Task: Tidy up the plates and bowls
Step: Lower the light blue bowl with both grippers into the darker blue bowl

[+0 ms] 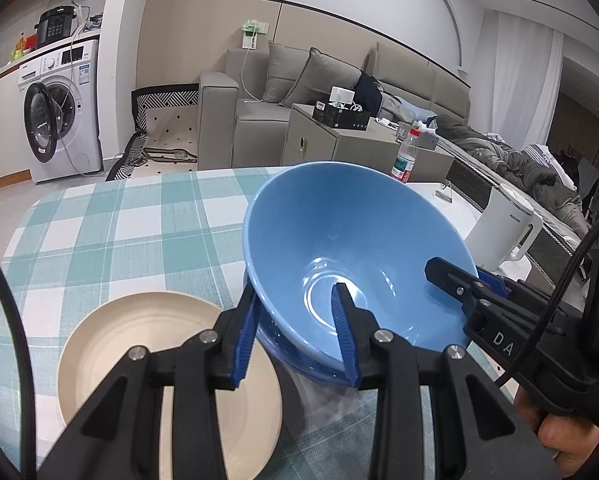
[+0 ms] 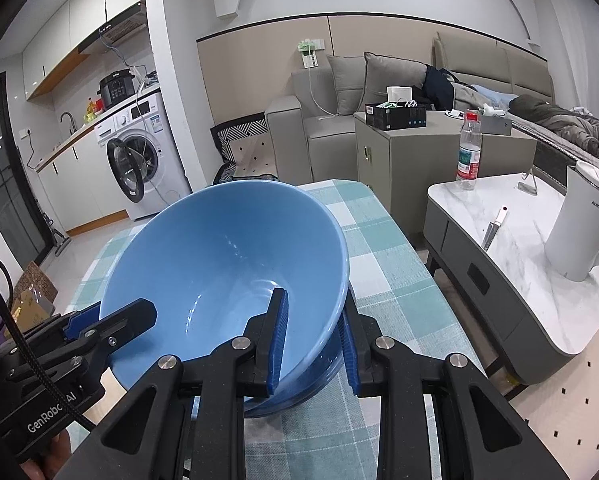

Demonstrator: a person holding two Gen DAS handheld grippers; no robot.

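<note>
A large blue bowl [image 1: 351, 240] hangs tilted over the green-checked tablecloth [image 1: 119, 232], gripped by both grippers. My left gripper [image 1: 295, 320] is shut on the bowl's near-left rim, one finger inside and one outside. My right gripper [image 2: 313, 300] is shut on the bowl's [image 2: 219, 264] right rim in the same way; it also shows at the right of the left wrist view as the right gripper [image 1: 455, 284]. A beige plate [image 1: 111, 356] lies on the cloth to the lower left of the bowl. A darker blue rim shows under the bowl; whether it is a separate dish I cannot tell.
A marble side table [image 2: 511, 240] stands right of the cloth, with a white kettle [image 2: 583, 224], a water bottle [image 2: 468, 152] and a small knife [image 2: 493, 228]. Behind are a grey sofa [image 2: 339, 120], a cabinet [image 2: 411, 152] and a washing machine [image 2: 139, 160].
</note>
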